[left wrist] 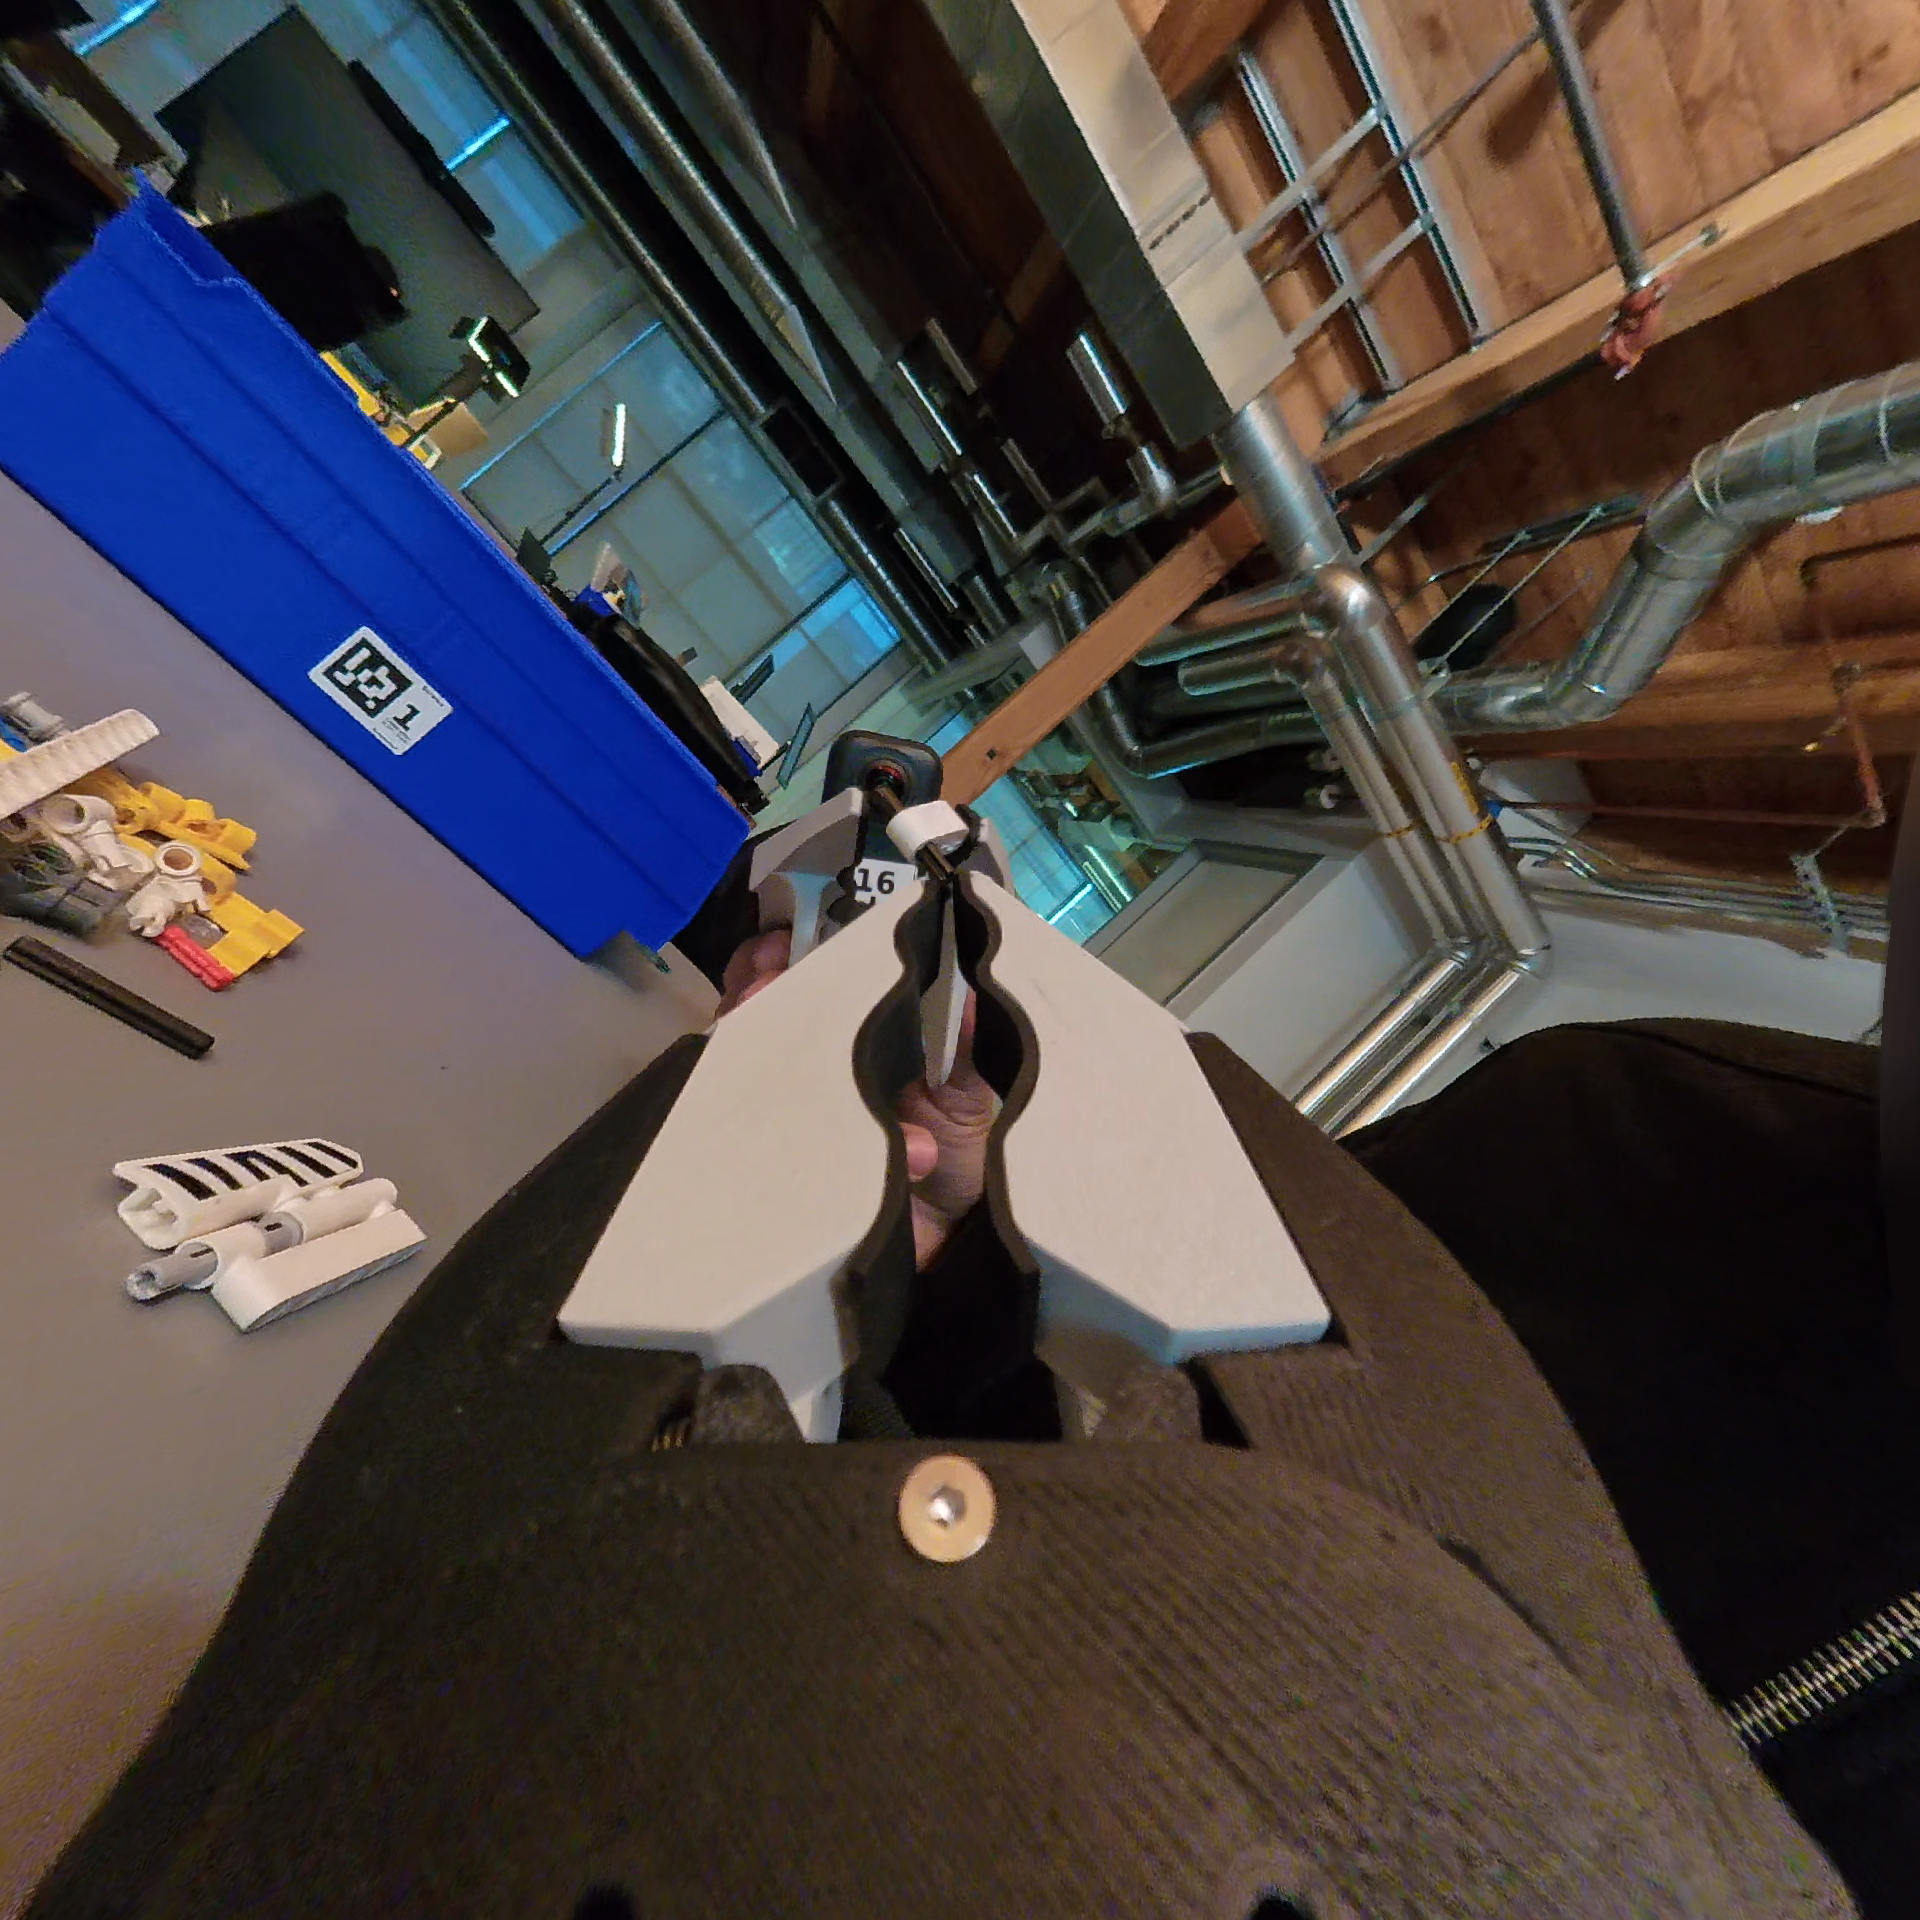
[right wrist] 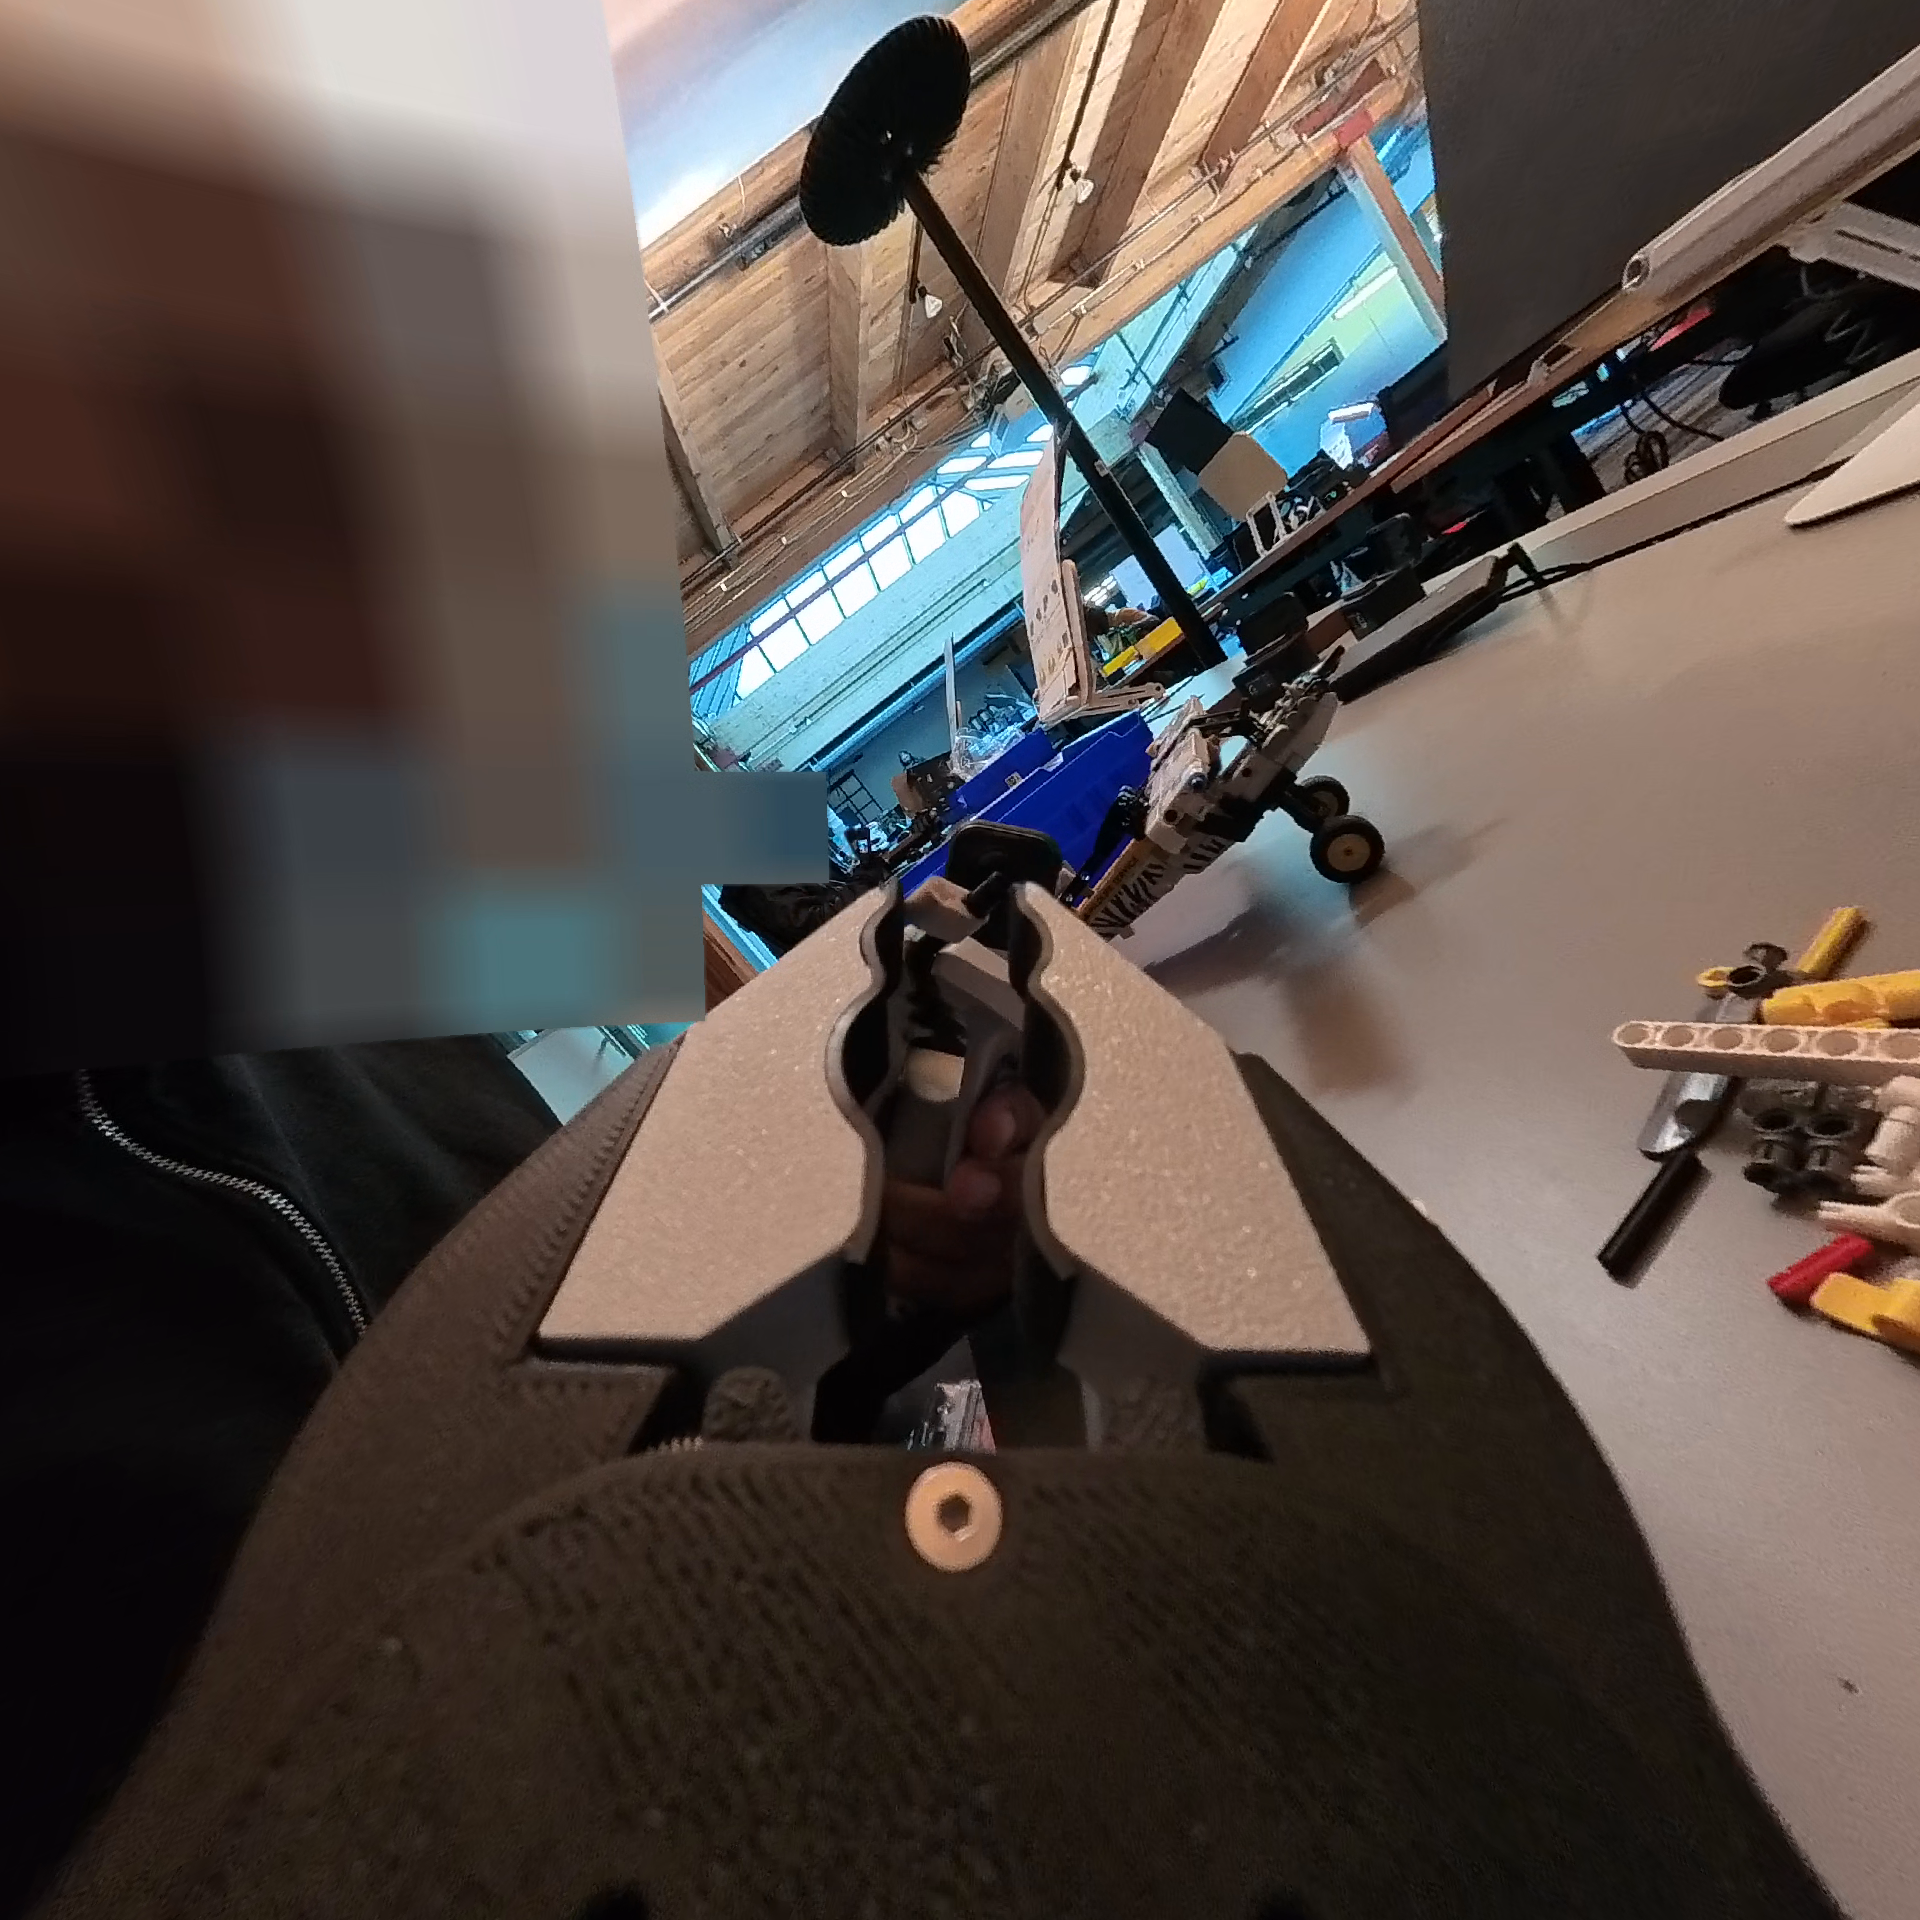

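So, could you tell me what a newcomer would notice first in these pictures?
The grippers meet tip to tip: the left gripper pinches a thin black axle carrying a white sleeve, which sits between the right gripper fingers. A blue bin stands at left, and a wheeled toy model stands beyond.

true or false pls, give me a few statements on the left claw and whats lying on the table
1. A blue bin with a black-and-white marker tag stands on the grey table. True.
2. The left claw is wide open. False: its tips are closed on a thin black axle.
3. A small white connector sits on that axle just beyond the tips. True.
4. The wheeled model lies inside a blue bin. False: it stands on the table on its wheels.
5. A black rod lies on the table near the yellow parts. True.
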The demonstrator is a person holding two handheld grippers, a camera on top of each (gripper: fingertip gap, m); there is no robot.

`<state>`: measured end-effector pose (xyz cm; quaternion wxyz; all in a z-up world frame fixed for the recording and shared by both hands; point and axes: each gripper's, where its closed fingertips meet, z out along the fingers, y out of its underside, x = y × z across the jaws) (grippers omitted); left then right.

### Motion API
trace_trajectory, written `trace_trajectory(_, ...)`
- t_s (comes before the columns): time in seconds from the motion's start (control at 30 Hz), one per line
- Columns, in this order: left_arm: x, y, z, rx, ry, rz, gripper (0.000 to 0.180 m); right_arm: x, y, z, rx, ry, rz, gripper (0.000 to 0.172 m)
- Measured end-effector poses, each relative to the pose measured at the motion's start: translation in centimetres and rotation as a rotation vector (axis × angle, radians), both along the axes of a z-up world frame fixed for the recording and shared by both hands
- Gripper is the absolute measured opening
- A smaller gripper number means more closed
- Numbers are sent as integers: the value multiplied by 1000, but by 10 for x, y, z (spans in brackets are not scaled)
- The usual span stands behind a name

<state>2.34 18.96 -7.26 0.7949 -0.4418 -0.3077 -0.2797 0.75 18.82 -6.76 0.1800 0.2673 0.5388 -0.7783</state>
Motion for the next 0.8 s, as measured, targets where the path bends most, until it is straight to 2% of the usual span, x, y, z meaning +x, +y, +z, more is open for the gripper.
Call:
trace_trajectory(0.47, 4, 5, -1, -1, -4, -25, 13, 4, 0, 2, 2, 34, 8, 16)
trace_trajectory(0.6, 3, 3, 0, 10, -11, -28, 3, 7, -4, 0, 42, 69, 14, 17)
trace_trajectory(0.8, 2, 5, -2, -22, 9, -17, 0, 8, -3, -3, 90, 82, 23, 18)
